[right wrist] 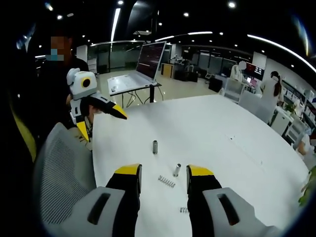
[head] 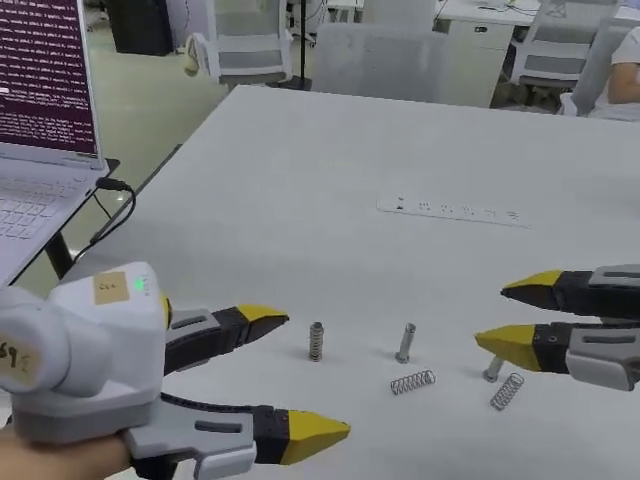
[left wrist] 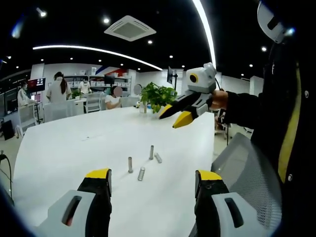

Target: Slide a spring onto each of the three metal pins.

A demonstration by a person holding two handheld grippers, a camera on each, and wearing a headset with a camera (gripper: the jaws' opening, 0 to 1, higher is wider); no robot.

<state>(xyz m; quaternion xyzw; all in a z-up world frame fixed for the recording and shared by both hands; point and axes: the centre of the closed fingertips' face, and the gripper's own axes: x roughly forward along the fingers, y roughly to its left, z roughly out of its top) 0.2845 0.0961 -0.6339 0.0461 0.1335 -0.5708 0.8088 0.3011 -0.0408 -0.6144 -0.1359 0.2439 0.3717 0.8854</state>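
Note:
Three metal pins are on the white table [head: 330, 160]. The left pin [head: 316, 341] stands upright with a spring coiled around it. The middle pin [head: 405, 342] stands bare. The right pin [head: 493, 369] is partly hidden behind my right gripper's lower finger. Two loose springs lie flat, one [head: 412, 382] in front of the middle pin and one [head: 507, 391] at the right. My left gripper [head: 295, 375] hovers open, left of the pins. My right gripper [head: 500, 315] hovers open at their right. In the right gripper view a spring [right wrist: 166, 181] and the bare pin [right wrist: 177, 170] lie between the jaws' line.
An open laptop [head: 40, 100] with a cable stands on a side table at the left. A flush socket strip [head: 455, 211] lies in the tabletop beyond the pins. Office chairs [head: 240, 50] stand past the far edge. A mesh chair back [left wrist: 247, 173] is close to me.

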